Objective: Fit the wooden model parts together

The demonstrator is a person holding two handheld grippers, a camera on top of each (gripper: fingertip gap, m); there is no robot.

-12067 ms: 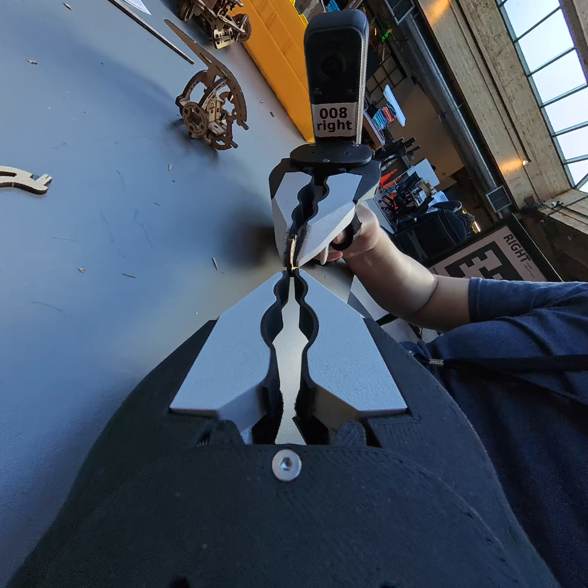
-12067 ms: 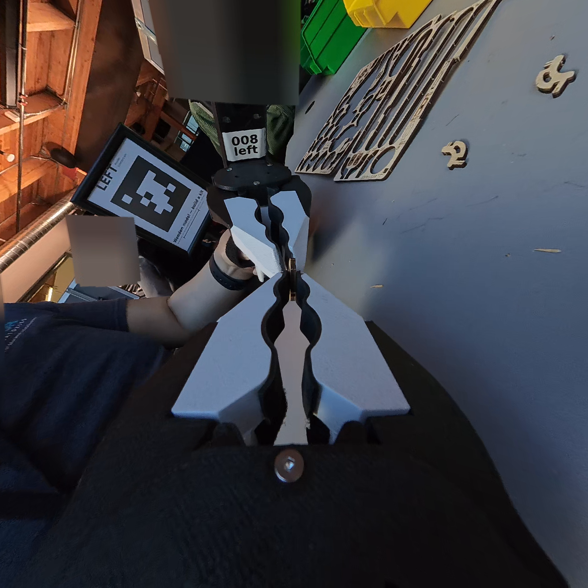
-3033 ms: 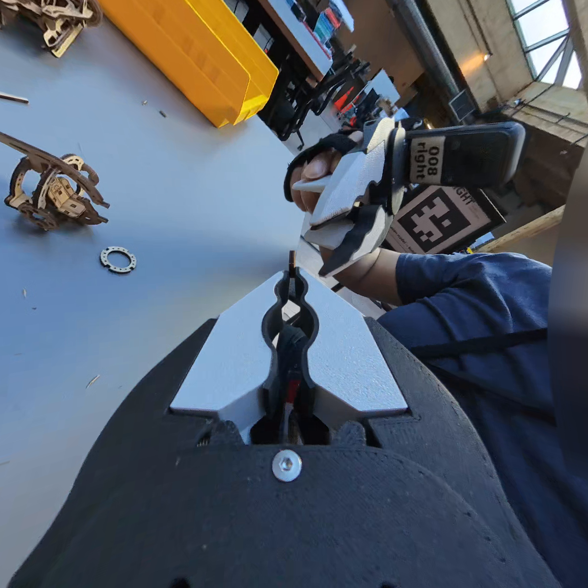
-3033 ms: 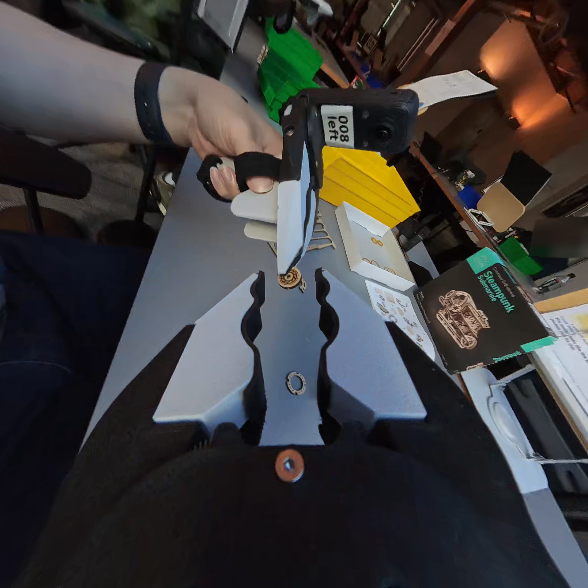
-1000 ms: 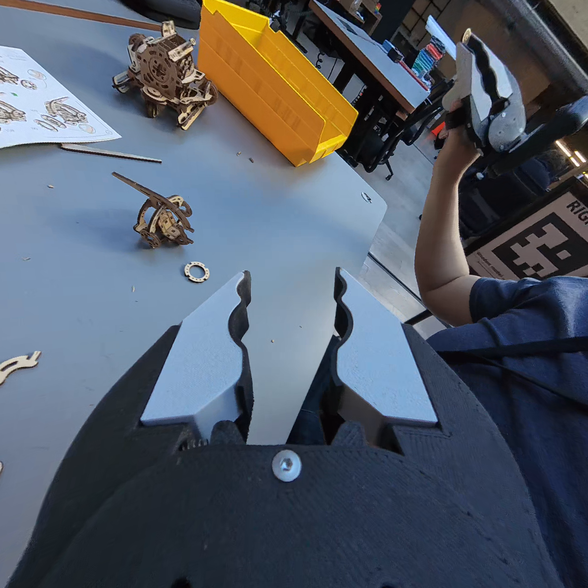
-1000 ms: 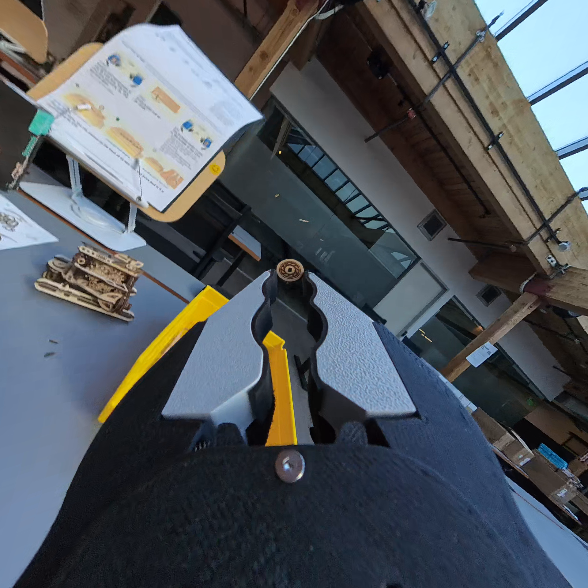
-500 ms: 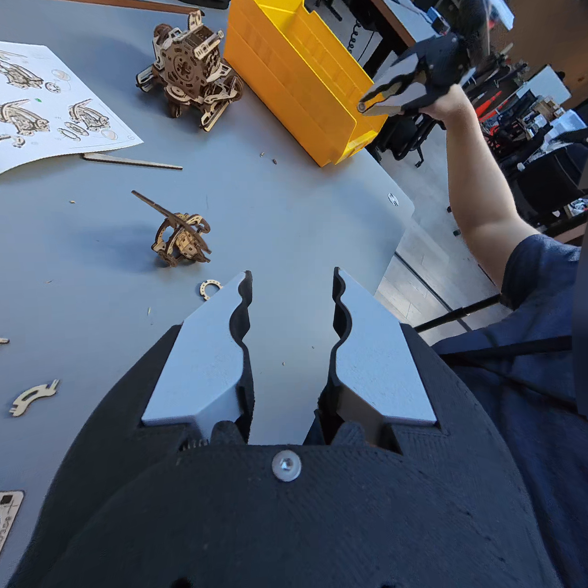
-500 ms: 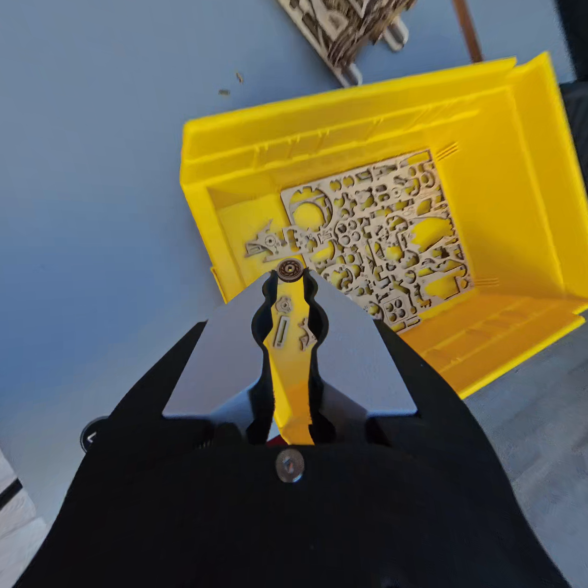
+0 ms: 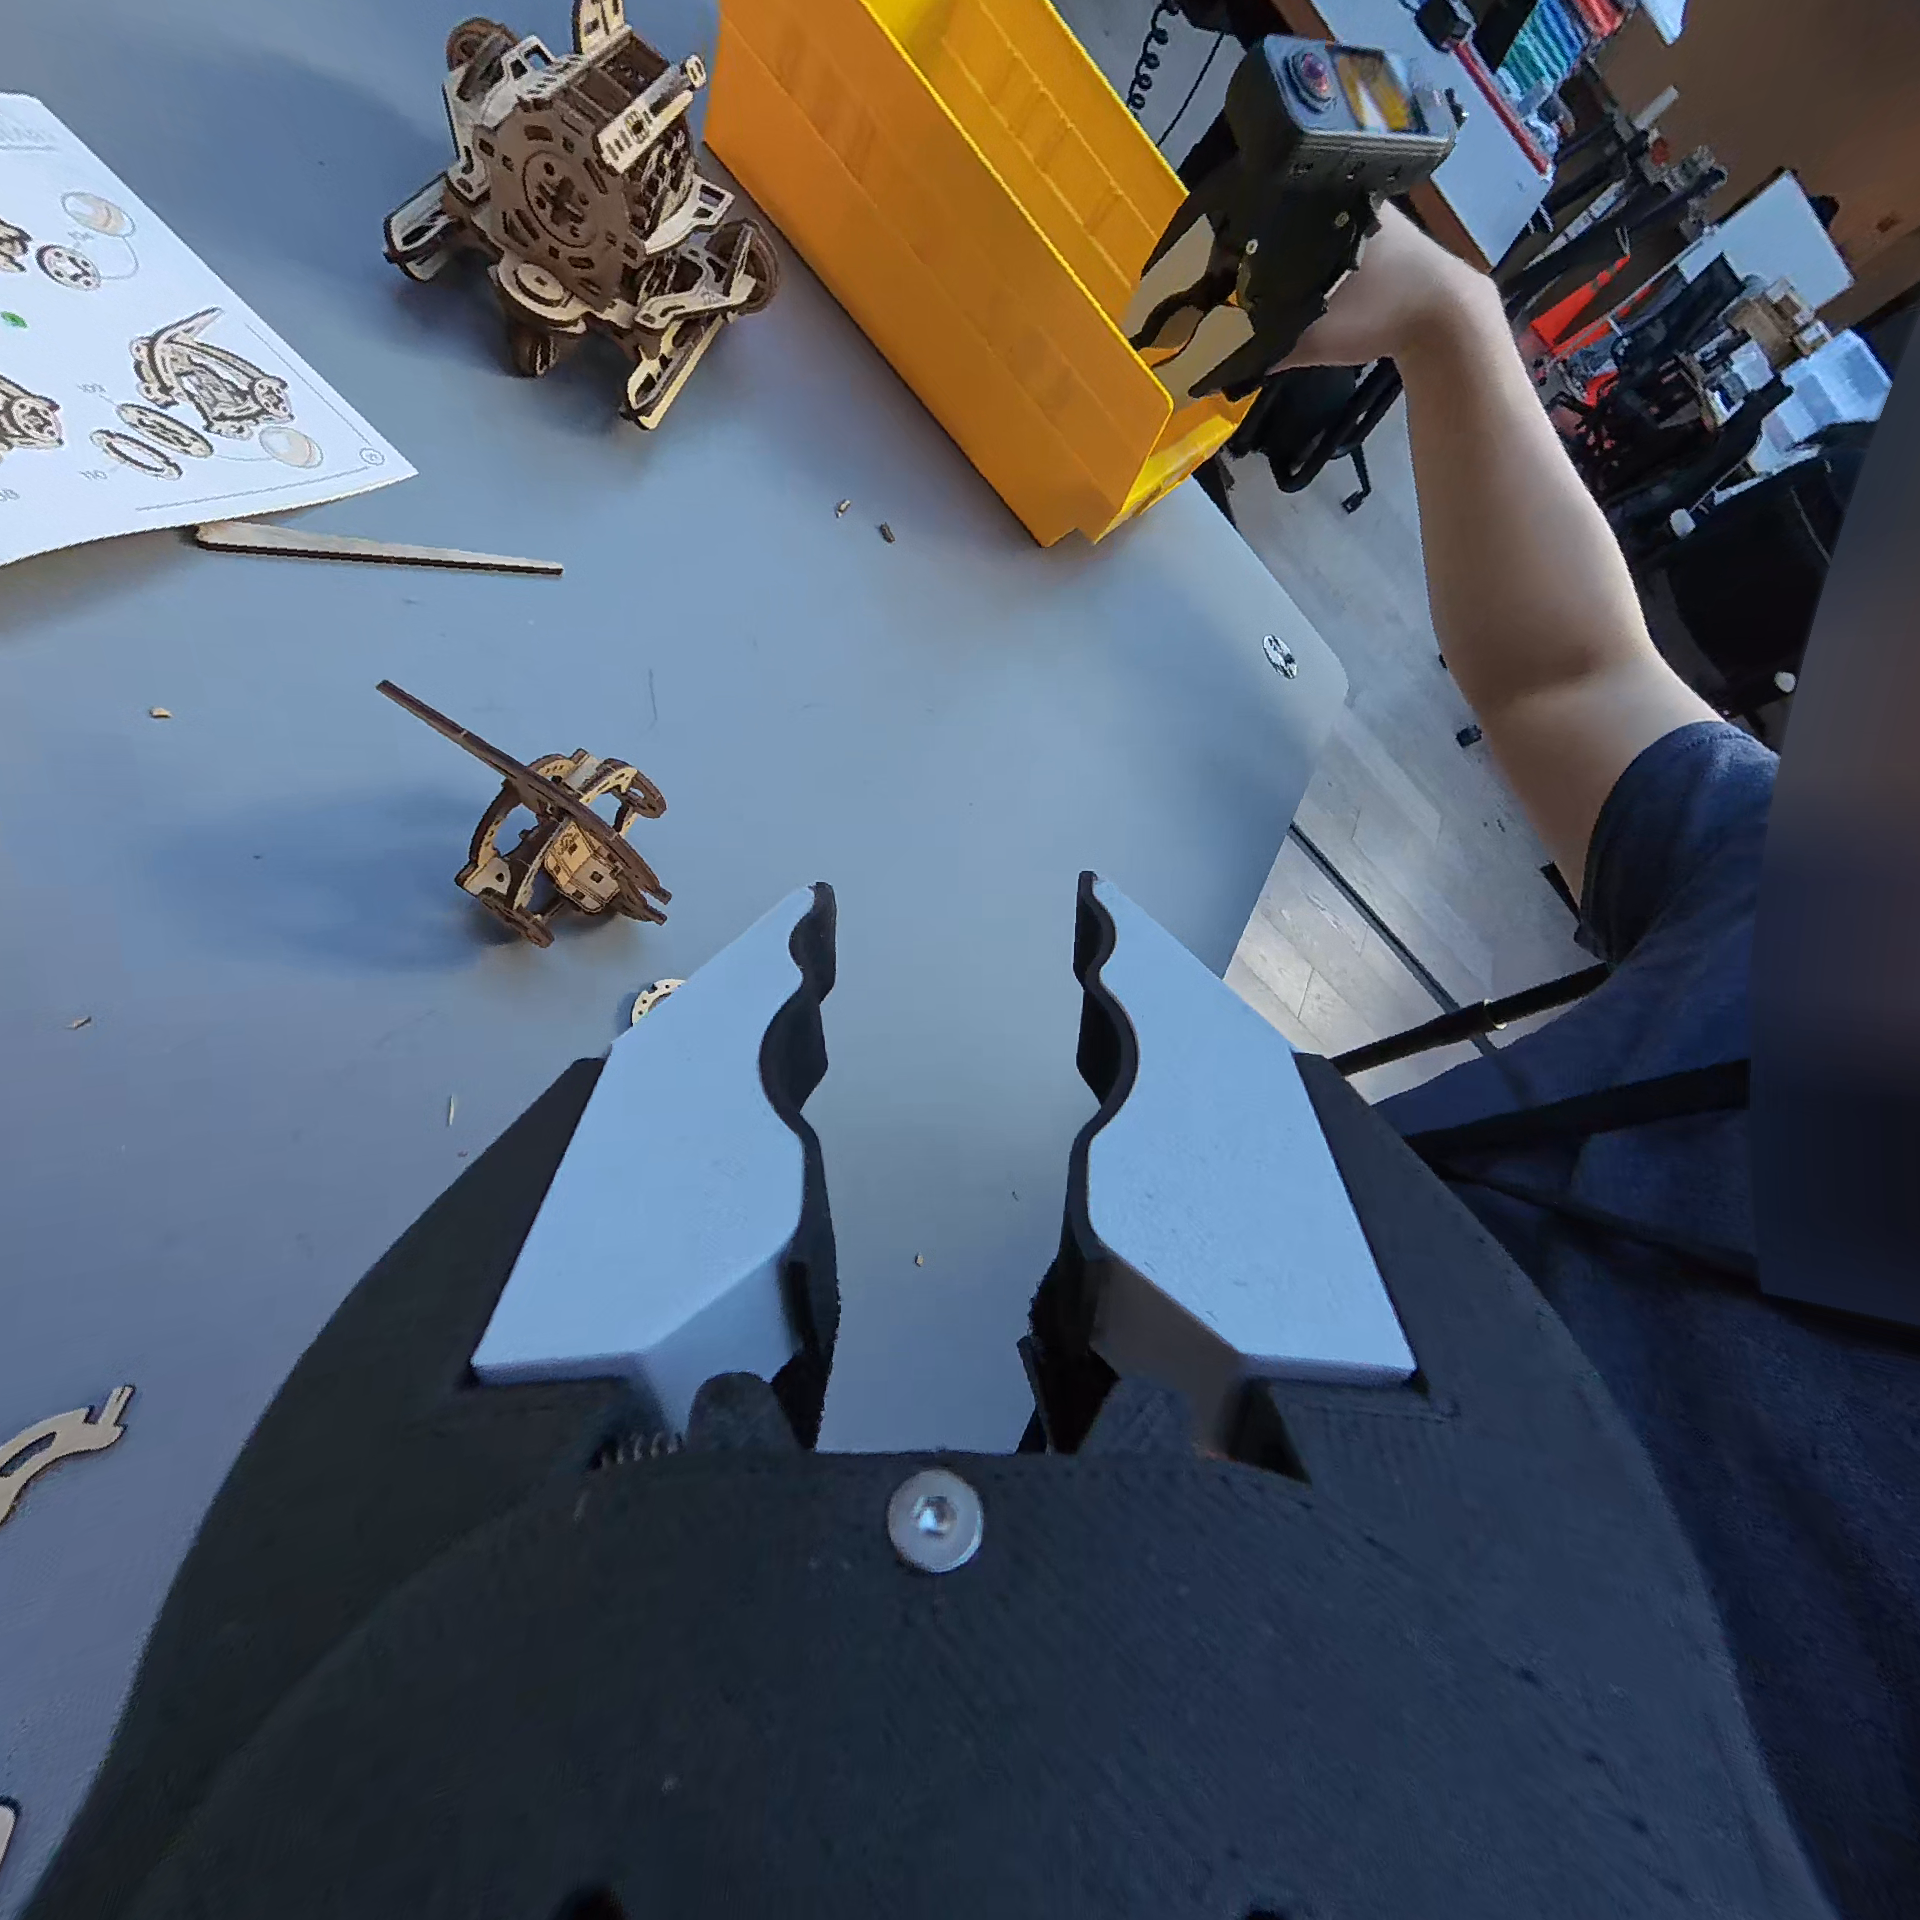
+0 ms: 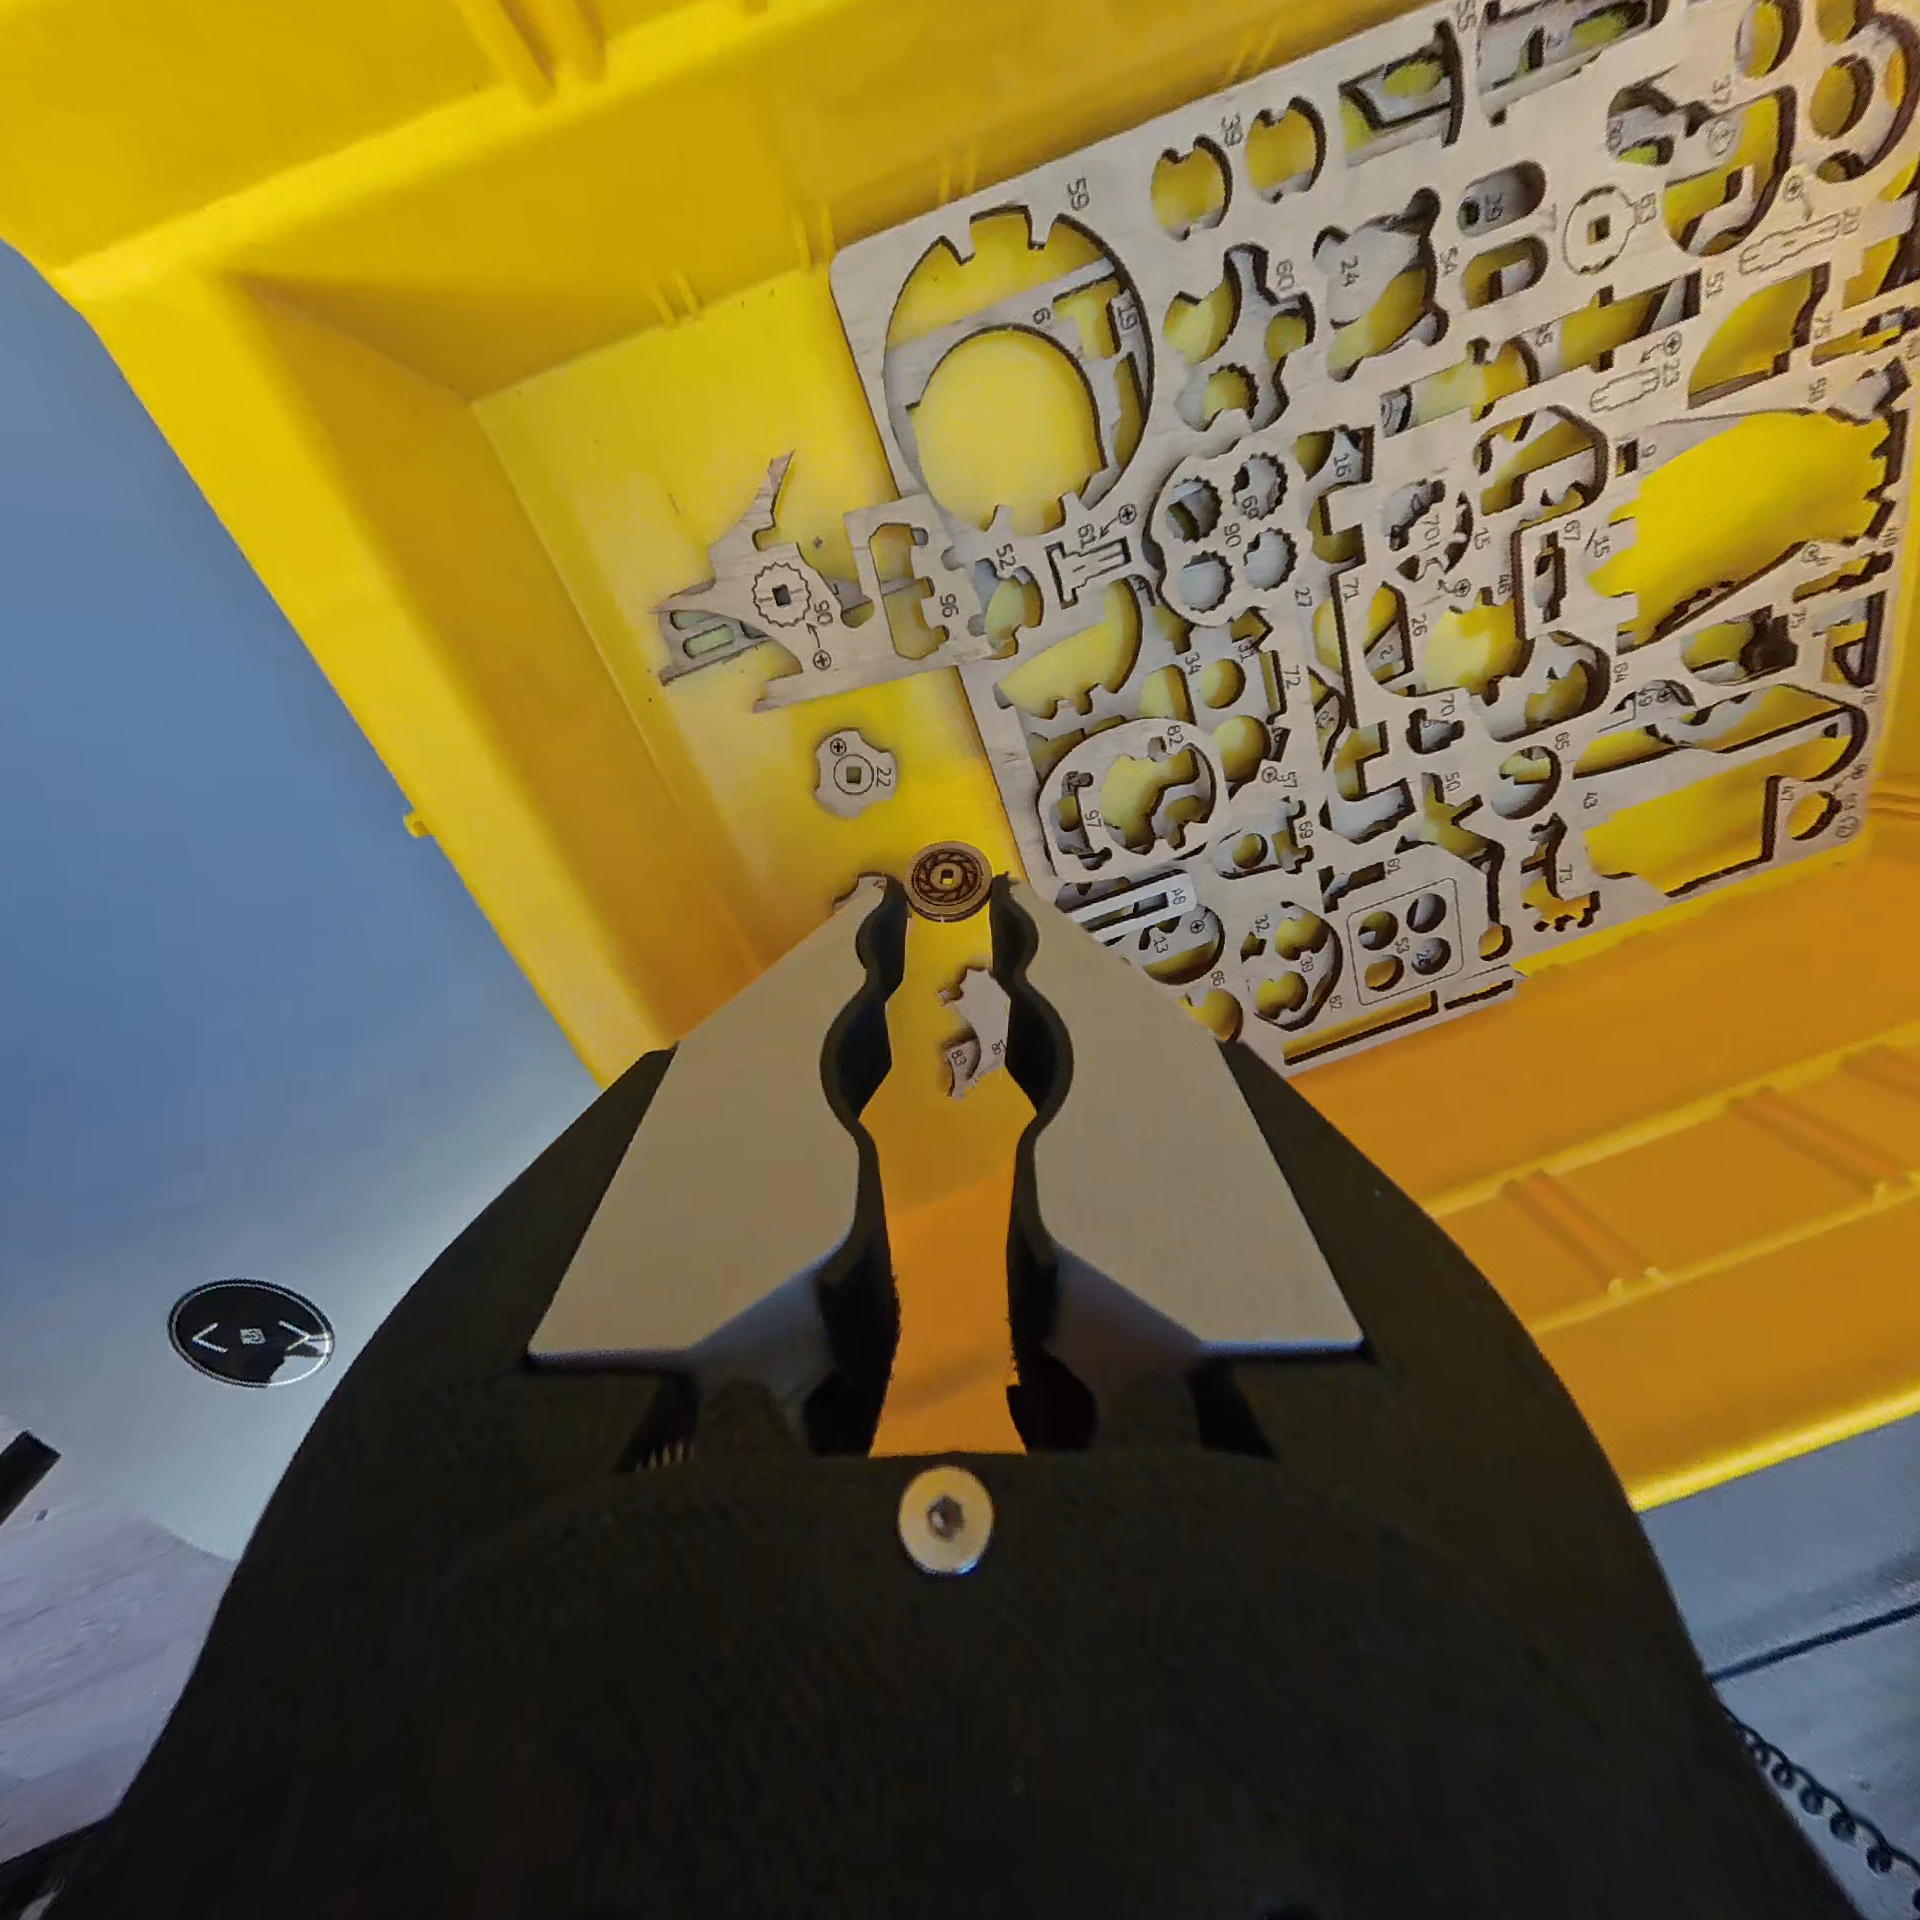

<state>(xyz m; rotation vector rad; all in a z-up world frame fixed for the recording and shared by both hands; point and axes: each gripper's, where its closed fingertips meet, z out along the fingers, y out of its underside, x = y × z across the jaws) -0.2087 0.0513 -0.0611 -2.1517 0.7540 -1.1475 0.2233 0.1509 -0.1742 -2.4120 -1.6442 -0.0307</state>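
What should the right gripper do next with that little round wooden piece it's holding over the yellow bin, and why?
Probably open the right gripper and let the small round wooden disc drop. Its jaws pinch the disc at their very tips, directly above the floor of the yellow bin, where a punched-out wooden parts sheet and loose offcuts lie. The left gripper is open and empty over the table, so no mating part is ready.

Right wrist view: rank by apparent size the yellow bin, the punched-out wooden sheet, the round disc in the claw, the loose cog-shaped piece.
1. Yellow bin.
2. Punched-out wooden sheet, lying inside the bin.
3 and 4. Loose cog-shaped piece and round disc at the right claw's tips look about alike; the disc is nearer the camera, so unranked.
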